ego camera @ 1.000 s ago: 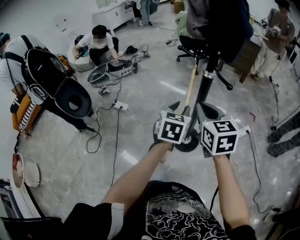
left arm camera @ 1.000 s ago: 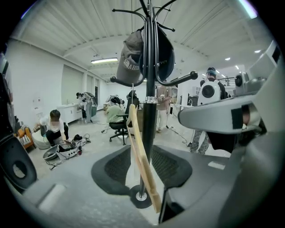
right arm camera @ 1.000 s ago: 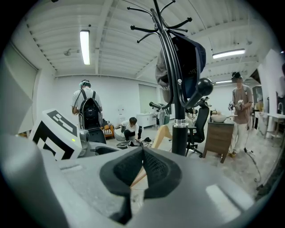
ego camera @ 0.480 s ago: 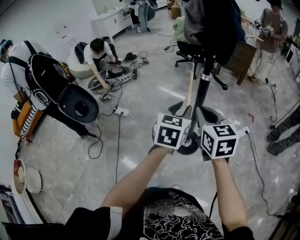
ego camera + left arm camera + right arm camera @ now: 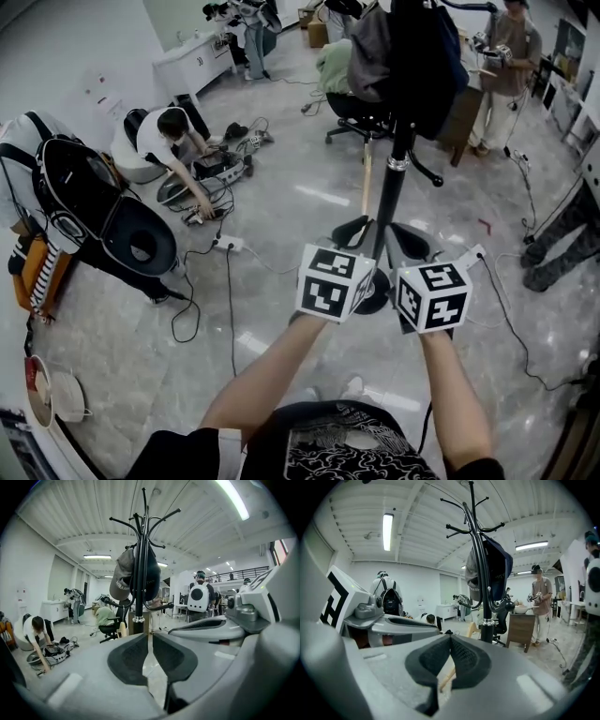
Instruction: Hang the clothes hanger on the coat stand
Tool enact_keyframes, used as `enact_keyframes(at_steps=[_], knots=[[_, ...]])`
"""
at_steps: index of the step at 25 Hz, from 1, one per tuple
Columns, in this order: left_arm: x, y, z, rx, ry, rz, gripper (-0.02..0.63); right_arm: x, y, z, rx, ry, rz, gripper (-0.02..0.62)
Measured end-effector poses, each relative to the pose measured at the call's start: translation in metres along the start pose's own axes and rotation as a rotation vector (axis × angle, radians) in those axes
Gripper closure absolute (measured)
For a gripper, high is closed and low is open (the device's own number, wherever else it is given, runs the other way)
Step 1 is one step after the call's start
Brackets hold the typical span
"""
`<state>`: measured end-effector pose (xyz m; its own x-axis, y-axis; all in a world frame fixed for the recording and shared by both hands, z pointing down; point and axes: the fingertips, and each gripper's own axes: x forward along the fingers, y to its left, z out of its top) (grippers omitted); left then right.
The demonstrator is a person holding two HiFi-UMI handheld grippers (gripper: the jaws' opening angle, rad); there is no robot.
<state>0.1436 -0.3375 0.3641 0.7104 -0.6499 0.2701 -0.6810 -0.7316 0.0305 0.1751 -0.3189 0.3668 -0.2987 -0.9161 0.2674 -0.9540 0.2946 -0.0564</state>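
At the floor's left edge a person with a black backpack (image 5: 73, 192) bends over. Beside them a crouching person (image 5: 161, 139) reaches into gear and cables on the floor. In the middle, the left gripper (image 5: 147, 638) faces the coat stand (image 5: 391, 183). Its fingers (image 5: 125, 660) have just been closing and stand almost together, with only pale floor showing through the thin slit between them. The wooden clothes hanger (image 5: 366, 187) rises just left of the stand's pole, not yet hung. Dark clothes (image 5: 417, 56) drape the stand's top. The right gripper (image 5: 450, 639) has its fingers (image 5: 468, 660) clamped on the hanger's lower part. A standing person (image 5: 506, 56) is at the far right.
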Motion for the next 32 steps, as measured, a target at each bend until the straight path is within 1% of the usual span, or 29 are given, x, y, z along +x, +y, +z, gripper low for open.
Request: enact_keyframes(at_steps=[4, 8, 17, 26, 32], knots=[[-0.011, 0.001, 0.003, 0.015, -0.008, -0.036, 0.584, -0.003, 0.014, 0.005, -0.006, -0.017, -0.026, 0.595], [-0.023, 0.005, 0.007, 0.023, -0.014, -0.048, 0.6, -0.008, 0.027, 0.015, -0.02, -0.028, -0.041, 0.595], [-0.036, -0.001, 0.008, 0.036, -0.026, -0.099, 0.6, -0.018, 0.038, 0.016, -0.031, -0.033, -0.085, 0.595], [-0.043, 0.0, 0.008, 0.037, -0.022, -0.113, 0.6, -0.023, 0.044, 0.017, -0.032, -0.025, -0.102, 0.595], [-0.039, -0.006, 0.0, 0.038, -0.022, -0.11, 0.6, -0.027, 0.039, 0.008, -0.032, -0.022, -0.103, 0.595]])
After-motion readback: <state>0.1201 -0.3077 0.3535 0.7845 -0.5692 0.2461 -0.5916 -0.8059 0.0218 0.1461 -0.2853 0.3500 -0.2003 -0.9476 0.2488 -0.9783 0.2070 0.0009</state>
